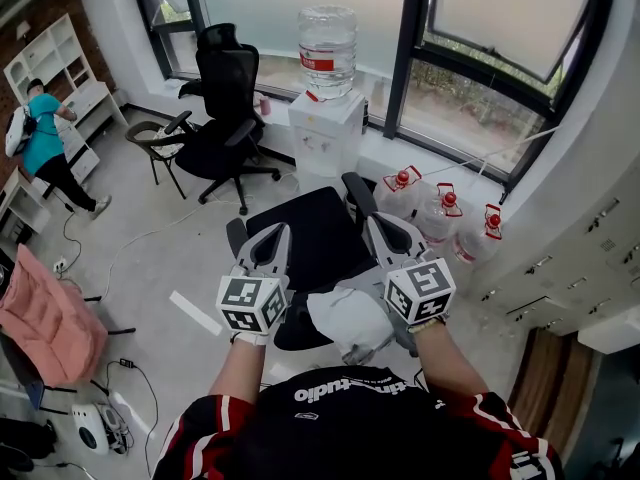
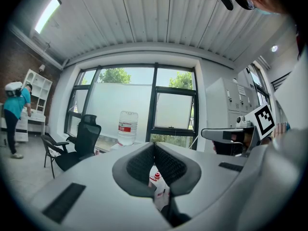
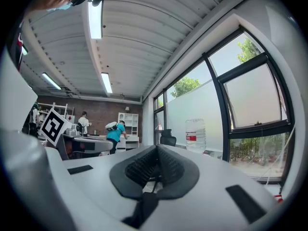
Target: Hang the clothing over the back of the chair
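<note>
The white clothing (image 1: 348, 320) is bunched up in a soft lump close to the person's chest, sitting between the two grippers and pressed against the right one's side, well short of the chair. What actually holds it there I can't make out, since neither pair of jaws has it. The left gripper (image 1: 274, 232) has its jaws pressed together at the tips with nothing between them, and the right gripper (image 1: 381, 224) is the same, with its ribbed pads meeting and no cloth caught in them. Both point forward and slightly up, side by side, marker cubes facing the person. Just ahead of and below them stands the black office chair (image 1: 310, 230), its seat bare and its armrests flanking the two grippers. Beyond it, against the window, is a white water dispenser (image 1: 326, 133) with a big bottle (image 1: 327, 40) on top, and to its right several spare water bottles (image 1: 445, 208) stand on the floor by the sill. A second black chair (image 1: 222, 118) stands further left near the glass. At the far left a person in a teal shirt (image 1: 45, 138) stands at white shelving, and a pink cloth (image 1: 45, 323) is draped over another seat nearer by.
</note>
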`<state>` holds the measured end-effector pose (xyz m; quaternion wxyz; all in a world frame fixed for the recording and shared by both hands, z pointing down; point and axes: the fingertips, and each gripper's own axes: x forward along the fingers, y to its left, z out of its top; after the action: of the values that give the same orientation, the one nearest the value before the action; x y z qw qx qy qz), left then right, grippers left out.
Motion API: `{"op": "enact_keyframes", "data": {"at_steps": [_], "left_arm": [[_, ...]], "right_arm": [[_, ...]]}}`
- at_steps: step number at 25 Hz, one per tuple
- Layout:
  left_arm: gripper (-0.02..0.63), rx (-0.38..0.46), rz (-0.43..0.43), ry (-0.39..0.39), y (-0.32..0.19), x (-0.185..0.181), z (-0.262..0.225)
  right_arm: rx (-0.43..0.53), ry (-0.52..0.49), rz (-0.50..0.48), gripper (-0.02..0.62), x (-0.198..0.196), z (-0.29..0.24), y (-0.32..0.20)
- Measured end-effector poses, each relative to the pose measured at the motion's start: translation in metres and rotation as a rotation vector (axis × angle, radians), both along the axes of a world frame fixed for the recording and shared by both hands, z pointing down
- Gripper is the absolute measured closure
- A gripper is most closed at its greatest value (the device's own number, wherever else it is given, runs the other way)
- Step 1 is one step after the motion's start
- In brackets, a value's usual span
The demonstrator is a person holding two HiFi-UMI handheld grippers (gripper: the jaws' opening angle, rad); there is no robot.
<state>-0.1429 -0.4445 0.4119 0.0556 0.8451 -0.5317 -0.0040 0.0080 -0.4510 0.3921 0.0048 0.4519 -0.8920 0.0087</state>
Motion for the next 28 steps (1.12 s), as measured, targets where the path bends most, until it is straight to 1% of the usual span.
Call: {"op": "enact_keyframes", "data": {"at_steps": [16,28], "left_arm": [[0.583,0.008,-0.014,-0.002,0.001,-0.004,-0.004],[0.583,0.028,-0.040,-0.006,0.005,-0.013,-0.009]], "right_arm": [[0.004,0.006,0.008,0.600,-0.002,-0.003,0.001],[-0.012,0.001,0.036,0.600,0.001,0.001,0.000]]}}
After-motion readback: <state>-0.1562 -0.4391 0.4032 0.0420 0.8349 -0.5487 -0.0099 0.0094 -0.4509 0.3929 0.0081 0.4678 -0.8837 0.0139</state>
